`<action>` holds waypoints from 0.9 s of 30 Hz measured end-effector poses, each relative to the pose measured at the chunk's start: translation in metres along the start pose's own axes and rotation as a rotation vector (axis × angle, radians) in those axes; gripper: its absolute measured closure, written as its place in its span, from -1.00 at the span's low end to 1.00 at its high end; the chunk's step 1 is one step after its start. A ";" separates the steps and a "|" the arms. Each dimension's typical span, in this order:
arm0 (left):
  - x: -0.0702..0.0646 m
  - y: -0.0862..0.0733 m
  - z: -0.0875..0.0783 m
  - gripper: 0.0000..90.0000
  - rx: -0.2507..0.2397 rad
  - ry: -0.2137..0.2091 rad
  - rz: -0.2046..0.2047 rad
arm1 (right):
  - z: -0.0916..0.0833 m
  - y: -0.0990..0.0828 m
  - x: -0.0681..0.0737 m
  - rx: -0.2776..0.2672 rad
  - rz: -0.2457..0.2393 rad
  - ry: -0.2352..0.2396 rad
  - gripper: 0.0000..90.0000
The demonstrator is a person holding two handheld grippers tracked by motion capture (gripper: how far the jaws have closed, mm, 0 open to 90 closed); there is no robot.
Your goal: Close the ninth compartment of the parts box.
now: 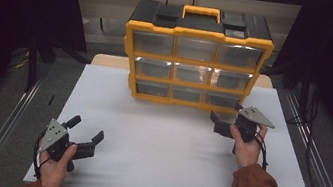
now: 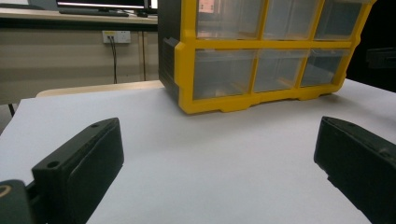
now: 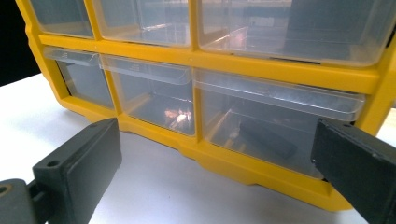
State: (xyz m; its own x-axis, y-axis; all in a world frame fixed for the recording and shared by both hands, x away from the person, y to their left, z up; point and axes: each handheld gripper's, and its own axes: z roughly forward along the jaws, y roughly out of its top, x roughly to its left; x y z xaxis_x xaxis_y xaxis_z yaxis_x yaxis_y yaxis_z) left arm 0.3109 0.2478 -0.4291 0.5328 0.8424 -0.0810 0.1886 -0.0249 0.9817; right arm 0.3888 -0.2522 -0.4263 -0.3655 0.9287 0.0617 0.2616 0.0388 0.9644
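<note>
A yellow organizer box (image 1: 194, 63) with a black top and three rows of clear drawers stands upright at the back middle of the white table (image 1: 161, 143). My right gripper (image 1: 225, 116) hovers just in front of its bottom right corner, jaws wide apart and empty. In the right gripper view the right gripper (image 3: 217, 140) faces the bottom right drawer (image 3: 275, 126), which holds a dark oblong thing (image 3: 267, 138). My left gripper (image 1: 86, 129) rests near the table's front left corner, open and empty. The left gripper (image 2: 219, 135) looks toward the organizer box (image 2: 224, 44) from a distance.
Dark curtains hang at both sides of the table. Metal rails (image 1: 7, 124) run along the floor on the left and right. A wall socket (image 2: 116, 36) with a cable sits behind the table. White tabletop stretches between the two grippers.
</note>
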 end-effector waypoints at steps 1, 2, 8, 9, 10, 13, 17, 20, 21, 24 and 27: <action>0.000 0.000 0.000 -0.97 0.000 0.001 -0.001 | -0.001 0.000 0.000 -0.003 -0.002 -0.004 -0.97; 0.000 0.000 0.000 -0.97 -0.001 0.000 -0.004 | -0.002 0.000 0.000 -0.006 -0.003 -0.009 -0.97; 0.000 0.000 0.000 -0.97 -0.003 0.002 -0.008 | -0.011 0.001 0.004 -0.023 -0.015 -0.026 -0.97; 0.000 0.000 0.000 -0.97 -0.002 0.001 -0.006 | -0.013 0.001 0.005 -0.024 -0.013 -0.030 -0.97; 0.000 0.000 0.000 -0.97 -0.003 0.002 -0.008 | -0.015 0.000 0.006 -0.028 -0.015 -0.028 -0.97; 0.000 0.000 0.000 -0.97 -0.005 0.004 -0.007 | -0.020 -0.001 0.006 -0.026 -0.016 -0.032 -0.97; 0.001 0.000 -0.001 -0.97 -0.003 0.008 -0.003 | -0.026 -0.002 0.004 -0.026 -0.018 -0.043 -0.97; 0.000 0.000 0.000 -0.97 -0.006 0.008 -0.011 | -0.032 -0.002 0.003 -0.034 -0.014 -0.053 -0.97; 0.000 0.000 0.000 -0.97 -0.005 0.008 -0.010 | -0.034 -0.002 0.002 -0.037 -0.017 -0.056 -0.97; 0.000 0.000 0.000 -0.97 -0.005 0.007 -0.013 | -0.039 -0.002 0.002 -0.048 -0.020 -0.060 -0.97; 0.000 0.000 -0.001 -0.97 -0.006 0.010 -0.011 | -0.045 -0.002 0.002 -0.058 -0.017 -0.065 -0.97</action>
State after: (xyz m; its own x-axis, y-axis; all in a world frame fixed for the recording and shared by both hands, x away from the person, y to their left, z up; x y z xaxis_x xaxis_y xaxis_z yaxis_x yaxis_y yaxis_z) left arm 0.3100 0.2486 -0.4292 0.5220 0.8482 -0.0904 0.1894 -0.0119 0.9818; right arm 0.3471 -0.2673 -0.4169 -0.3103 0.9502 0.0302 0.2028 0.0351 0.9786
